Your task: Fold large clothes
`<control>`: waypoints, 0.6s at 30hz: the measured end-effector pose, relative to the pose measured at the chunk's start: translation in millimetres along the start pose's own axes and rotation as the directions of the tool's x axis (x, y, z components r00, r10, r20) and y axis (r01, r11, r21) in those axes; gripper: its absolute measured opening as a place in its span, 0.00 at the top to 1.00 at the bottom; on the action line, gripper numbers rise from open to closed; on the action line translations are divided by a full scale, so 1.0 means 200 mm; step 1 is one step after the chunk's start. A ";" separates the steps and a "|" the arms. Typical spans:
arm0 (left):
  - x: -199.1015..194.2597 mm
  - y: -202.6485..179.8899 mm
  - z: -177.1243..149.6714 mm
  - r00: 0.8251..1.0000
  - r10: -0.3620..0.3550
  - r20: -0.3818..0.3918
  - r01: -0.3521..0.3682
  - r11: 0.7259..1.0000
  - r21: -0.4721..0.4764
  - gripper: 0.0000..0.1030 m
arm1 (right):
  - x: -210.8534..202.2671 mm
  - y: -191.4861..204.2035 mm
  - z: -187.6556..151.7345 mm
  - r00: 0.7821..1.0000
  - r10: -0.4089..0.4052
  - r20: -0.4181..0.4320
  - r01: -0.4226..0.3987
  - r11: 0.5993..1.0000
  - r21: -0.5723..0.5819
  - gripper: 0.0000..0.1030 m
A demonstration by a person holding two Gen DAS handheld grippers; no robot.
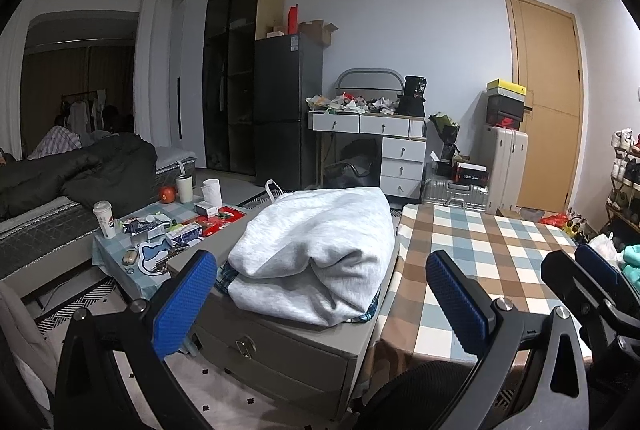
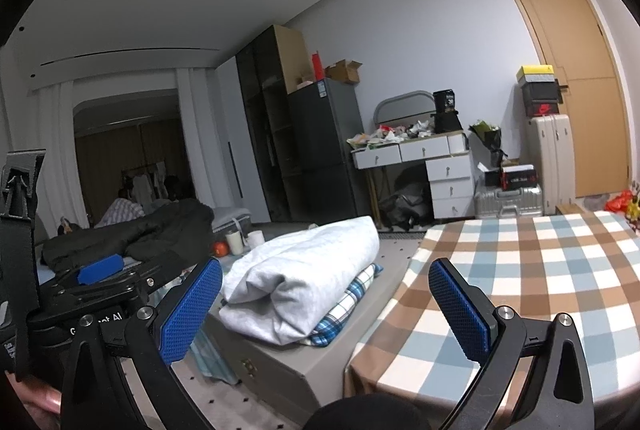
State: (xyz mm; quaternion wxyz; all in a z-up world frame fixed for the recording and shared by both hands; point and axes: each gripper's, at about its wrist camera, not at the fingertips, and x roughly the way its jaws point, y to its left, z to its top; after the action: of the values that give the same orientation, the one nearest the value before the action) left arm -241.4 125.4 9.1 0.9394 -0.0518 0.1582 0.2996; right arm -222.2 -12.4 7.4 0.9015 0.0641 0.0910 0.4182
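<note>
A folded light grey garment point(image 1: 316, 250) point(image 2: 304, 282) lies on a folded blue plaid garment point(image 2: 348, 300), whose edge point(image 1: 370, 312) peeks out beneath it. Both rest on a grey drawer cabinet point(image 1: 280, 346) point(image 2: 288, 362). My left gripper point(image 1: 320, 298) is open and holds nothing, hovering in front of the stack. My right gripper point(image 2: 326, 306) is open too, with nothing between its blue pads. The right gripper's fingers point(image 1: 596, 266) show at the right edge of the left wrist view. The left gripper point(image 2: 100, 270) appears at the left of the right wrist view.
A table with a checked cloth point(image 1: 488, 250) point(image 2: 520, 278) stands right of the cabinet. A cluttered low table point(image 1: 168, 226) and a bed with dark bedding point(image 1: 72, 173) lie to the left. A white desk point(image 1: 384, 141), suitcases point(image 1: 504, 165) and a wooden door point(image 1: 548, 105) stand behind.
</note>
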 end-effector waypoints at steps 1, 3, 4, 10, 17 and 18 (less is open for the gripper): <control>0.00 0.00 0.00 1.000 0.001 0.000 -0.001 1.000 0.001 0.01 | 0.00 0.00 0.00 1.000 0.000 0.000 0.000 1.000 0.000 0.00; 0.00 -0.01 -0.01 1.000 0.001 -0.002 -0.001 1.000 0.005 0.01 | 0.00 0.00 0.00 1.000 0.000 -0.001 0.000 1.000 0.000 0.00; 0.00 -0.01 -0.01 1.000 0.002 -0.001 -0.002 1.000 0.006 0.01 | 0.00 0.00 0.00 1.000 0.000 0.001 0.000 1.000 0.000 0.00; -0.01 -0.01 -0.01 1.000 0.007 0.001 -0.007 1.000 0.008 0.01 | 0.00 0.01 0.00 1.000 0.000 0.003 0.000 1.000 -0.002 0.00; -0.02 -0.01 -0.01 1.000 0.007 0.003 -0.007 1.000 0.011 0.01 | -0.02 0.01 -0.01 1.000 0.005 0.006 -0.005 1.000 -0.006 0.00; -0.02 -0.01 -0.01 1.000 0.009 0.003 -0.009 1.000 0.013 0.01 | -0.02 0.01 -0.01 1.000 0.006 0.005 -0.006 1.000 -0.007 0.00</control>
State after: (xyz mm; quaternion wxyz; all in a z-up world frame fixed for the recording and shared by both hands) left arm -243.5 120.3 8.4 0.9386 -0.0447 0.1589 0.3030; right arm -226.0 -14.2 5.6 0.9007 0.0625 0.0871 0.4210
